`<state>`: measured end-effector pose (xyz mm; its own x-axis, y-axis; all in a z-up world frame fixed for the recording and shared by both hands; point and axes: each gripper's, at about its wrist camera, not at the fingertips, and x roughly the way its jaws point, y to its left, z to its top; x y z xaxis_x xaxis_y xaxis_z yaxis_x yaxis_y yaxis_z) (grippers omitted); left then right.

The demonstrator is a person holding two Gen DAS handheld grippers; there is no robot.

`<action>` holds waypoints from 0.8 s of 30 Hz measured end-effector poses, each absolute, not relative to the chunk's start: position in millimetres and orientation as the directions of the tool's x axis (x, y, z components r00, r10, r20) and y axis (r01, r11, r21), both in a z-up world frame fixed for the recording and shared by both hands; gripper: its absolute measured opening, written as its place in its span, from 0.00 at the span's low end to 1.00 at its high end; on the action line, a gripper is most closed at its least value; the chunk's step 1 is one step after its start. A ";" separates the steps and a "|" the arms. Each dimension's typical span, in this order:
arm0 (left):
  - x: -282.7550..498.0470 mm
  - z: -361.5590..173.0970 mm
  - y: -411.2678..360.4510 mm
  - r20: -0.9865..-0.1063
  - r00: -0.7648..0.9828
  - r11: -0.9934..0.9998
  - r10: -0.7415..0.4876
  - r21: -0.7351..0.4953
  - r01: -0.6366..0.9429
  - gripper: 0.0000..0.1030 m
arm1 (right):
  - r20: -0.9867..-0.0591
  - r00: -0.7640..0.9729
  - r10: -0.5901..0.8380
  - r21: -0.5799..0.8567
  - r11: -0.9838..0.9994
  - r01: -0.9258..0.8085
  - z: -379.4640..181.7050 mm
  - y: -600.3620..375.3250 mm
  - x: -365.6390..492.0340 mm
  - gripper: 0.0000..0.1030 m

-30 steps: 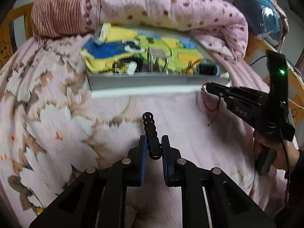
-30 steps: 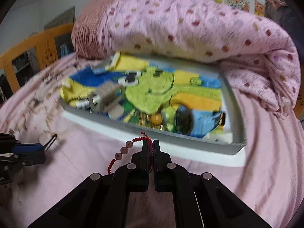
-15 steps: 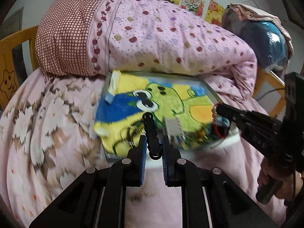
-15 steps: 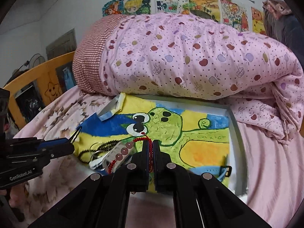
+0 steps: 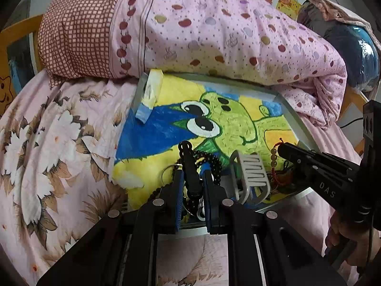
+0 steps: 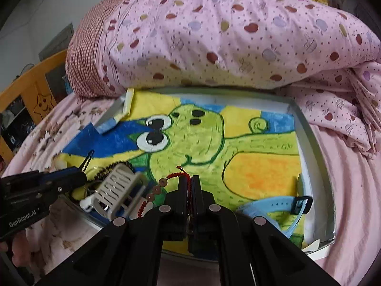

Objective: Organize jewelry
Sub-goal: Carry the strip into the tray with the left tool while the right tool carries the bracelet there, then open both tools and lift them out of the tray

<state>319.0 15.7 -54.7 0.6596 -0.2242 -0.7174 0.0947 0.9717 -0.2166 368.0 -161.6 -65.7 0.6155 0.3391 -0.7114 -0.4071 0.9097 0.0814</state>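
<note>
A grey tray (image 5: 294, 121) (image 6: 309, 140) lined with a yellow, blue and green frog drawing lies on the bed. My left gripper (image 5: 192, 178) is shut on a black hair clip (image 5: 188, 164) that sticks up over the tray's near left part; it also shows in the right wrist view (image 6: 71, 178). My right gripper (image 6: 189, 183) is shut on a red beaded bracelet (image 6: 157, 190) held over the tray's near middle; it also shows in the left wrist view (image 5: 282, 147). A dark bead string (image 5: 212, 162) and a grey claw clip (image 5: 252, 174) (image 6: 119, 188) lie in the tray.
A rolled pink dotted quilt (image 5: 214, 31) (image 6: 226, 35) lies behind the tray. A light blue watch strap (image 6: 273, 205) lies in the tray's near right corner. The floral sheet (image 5: 47, 143) spreads to the left. A wooden bed rail (image 6: 31, 90) stands at far left.
Both grippers have risen and moved forward from in front of the tray to over its near part, each still holding its item.
</note>
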 end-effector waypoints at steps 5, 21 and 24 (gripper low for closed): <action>321.4 -63.3 13.4 -0.735 0.640 0.972 -0.223 -0.214 0.094 0.12 | -0.718 0.614 0.329 0.062 0.908 -0.414 -69.4 -161.0 366.4 0.05; 319.8 -65.8 18.5 -0.740 0.623 0.961 -0.251 -0.270 0.066 0.37 | -0.695 0.650 0.306 0.022 0.913 -0.407 -57.9 -171.2 353.9 0.28; 314.5 -56.1 20.4 -0.713 0.653 0.956 -0.256 -0.288 0.060 0.42 | -0.672 0.679 0.298 0.009 0.919 -0.394 -47.3 -176.9 347.0 0.34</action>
<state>314.5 20.4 -56.1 0.6528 -0.2560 -0.7130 0.0604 0.9558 -0.2878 347.0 -176.9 -47.3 0.6785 0.2976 -0.6716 -0.3939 0.9191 0.0093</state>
